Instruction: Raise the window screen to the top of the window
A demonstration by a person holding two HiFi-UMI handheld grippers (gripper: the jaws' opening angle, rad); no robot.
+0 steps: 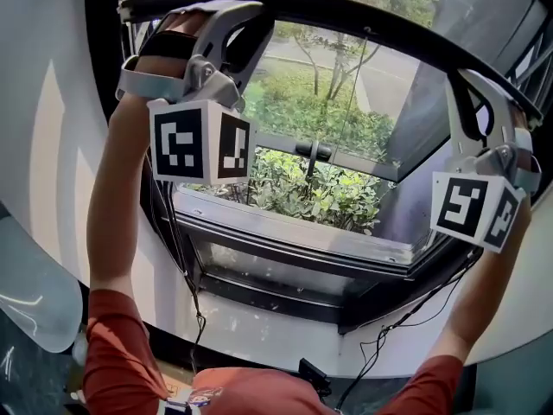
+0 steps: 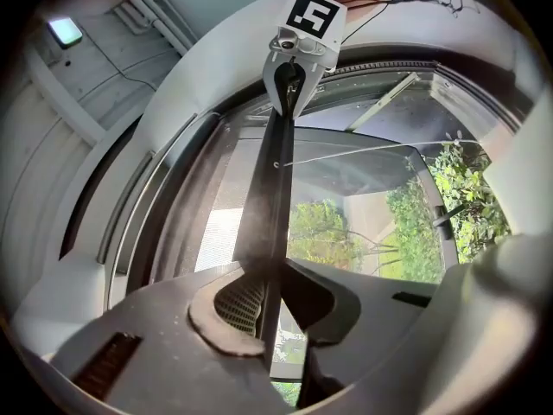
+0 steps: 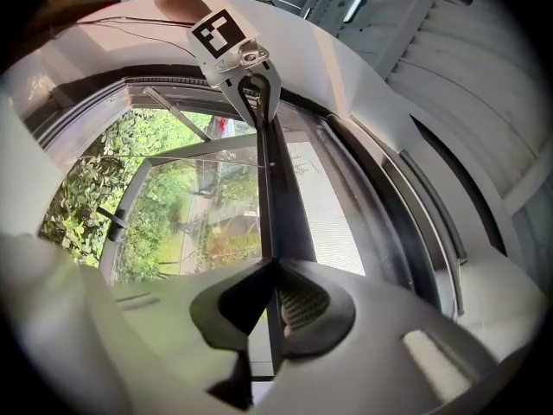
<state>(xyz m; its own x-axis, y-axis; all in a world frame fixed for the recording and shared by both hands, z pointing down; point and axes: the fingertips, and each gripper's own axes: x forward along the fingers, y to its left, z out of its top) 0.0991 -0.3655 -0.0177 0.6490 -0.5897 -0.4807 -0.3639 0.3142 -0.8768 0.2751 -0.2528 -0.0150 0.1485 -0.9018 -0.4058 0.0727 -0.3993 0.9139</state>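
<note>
The window screen's dark bottom bar point(image 1: 363, 22) arcs across the top of the head view, above the open glass. My left gripper point(image 1: 244, 14) is raised at the upper left and is shut on the bar's left part. My right gripper point(image 1: 460, 86) is shut on its right part. In the left gripper view the bar point(image 2: 268, 197) runs from between the pressed pads point(image 2: 226, 305) of the left gripper point(image 2: 266, 305) up to the right gripper point(image 2: 294, 67). In the right gripper view the bar point(image 3: 278, 188) passes edge-on through the right gripper point(image 3: 271, 305) toward the left gripper point(image 3: 248, 67). The screen's mesh point(image 3: 324, 223) hangs on one side of the bar.
A tilted window sash with a dark handle point(image 1: 313, 151) stands open below the bar, with green shrubs point(image 1: 320, 188) outside. The dark window frame point(image 1: 285, 288) and a white curved wall point(image 1: 52, 145) surround it. Cables point(image 1: 393, 327) hang under the sill.
</note>
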